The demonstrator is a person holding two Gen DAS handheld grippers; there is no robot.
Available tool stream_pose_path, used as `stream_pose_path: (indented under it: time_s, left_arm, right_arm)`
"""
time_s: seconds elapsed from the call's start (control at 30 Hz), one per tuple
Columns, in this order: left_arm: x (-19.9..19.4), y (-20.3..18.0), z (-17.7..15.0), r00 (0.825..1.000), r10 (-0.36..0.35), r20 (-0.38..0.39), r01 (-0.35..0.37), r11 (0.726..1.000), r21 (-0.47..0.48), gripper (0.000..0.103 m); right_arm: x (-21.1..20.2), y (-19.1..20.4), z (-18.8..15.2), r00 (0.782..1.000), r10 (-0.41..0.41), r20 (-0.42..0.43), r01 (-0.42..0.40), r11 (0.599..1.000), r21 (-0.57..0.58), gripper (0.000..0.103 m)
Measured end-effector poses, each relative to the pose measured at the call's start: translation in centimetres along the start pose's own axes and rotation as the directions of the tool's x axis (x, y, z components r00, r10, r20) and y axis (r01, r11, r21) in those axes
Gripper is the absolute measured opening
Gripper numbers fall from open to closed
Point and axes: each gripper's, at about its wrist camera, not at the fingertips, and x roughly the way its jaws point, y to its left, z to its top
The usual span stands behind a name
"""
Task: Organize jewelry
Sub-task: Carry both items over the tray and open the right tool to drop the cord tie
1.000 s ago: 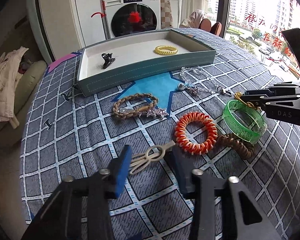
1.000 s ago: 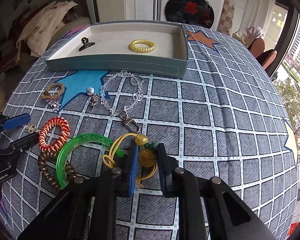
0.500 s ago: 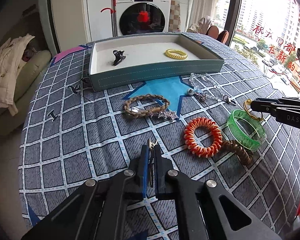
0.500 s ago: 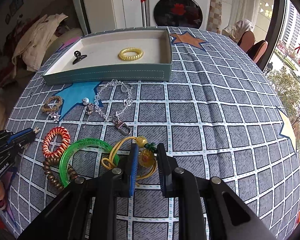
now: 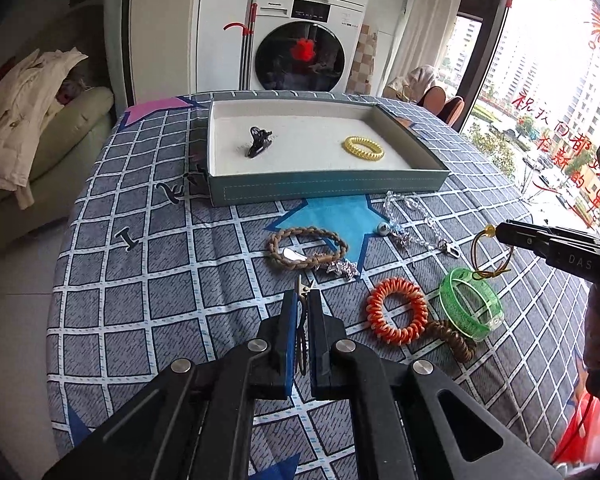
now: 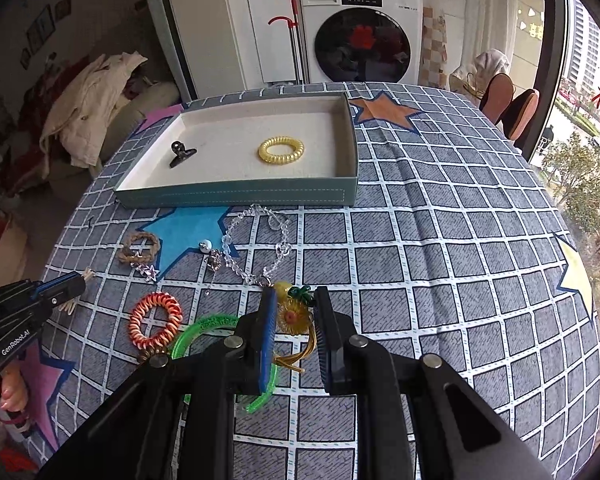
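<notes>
My left gripper (image 5: pixel 303 300) is shut on a beige hair clip (image 5: pixel 303 286) and holds it above the cloth. My right gripper (image 6: pixel 294 316) is shut on a yellow cord bracelet with an orange charm (image 6: pixel 292 316), lifted off the table; its loop shows in the left wrist view (image 5: pixel 492 254). The teal tray (image 5: pixel 324 190) at the back holds a black clip (image 5: pixel 258 142) and a yellow coil band (image 5: pixel 363 148). On the cloth lie a braided bracelet (image 5: pixel 306 246), a crystal chain (image 5: pixel 416 220), an orange coil band (image 5: pixel 396 316), a green bangle (image 5: pixel 470 306) and a brown coil band (image 5: pixel 456 340).
The round table has a grey checked cloth (image 6: pixel 440 248). A washing machine (image 6: pixel 360 40) stands behind it, a sofa with clothes (image 5: pixel 28 128) to the left, chairs (image 6: pixel 512 104) and a window to the right.
My left gripper closed on the beige hair clip and lifted it. My right gripper raised the yellow cord bracelet off the cloth. Both views rose away from the table.
</notes>
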Motion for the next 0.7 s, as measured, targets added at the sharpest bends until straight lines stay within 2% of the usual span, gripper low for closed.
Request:
stream_pose_path:
  time_s: [0.23, 0.47, 0.7]
  left_arm:
    - [-0.3, 0.4, 3.2, 0.999, -0.009, 0.053, 0.011, 0.999, -0.03, 0.025]
    - [0.7, 0.7, 7.4, 0.995, -0.014, 0.098, 0.018, 0.999, -0.043, 0.025]
    - [3.6, 1.0, 11.5, 0.996, 0.001, 0.091, 0.003, 0.999, -0.042, 0.025]
  right_arm:
    - [-0.1, 0.3, 2.7, 0.999, 0.041, 0.017, -0.041, 0.999, 0.009, 0.02]
    - [0.5, 0.8, 6.9, 0.996, 0.07, 0.049, -0.071, 0.997, 0.01, 0.02]
    - [3.1, 1.1, 11.3, 0.994, 0.096, 0.048, -0.097, 0.995, 0.022, 0.02]
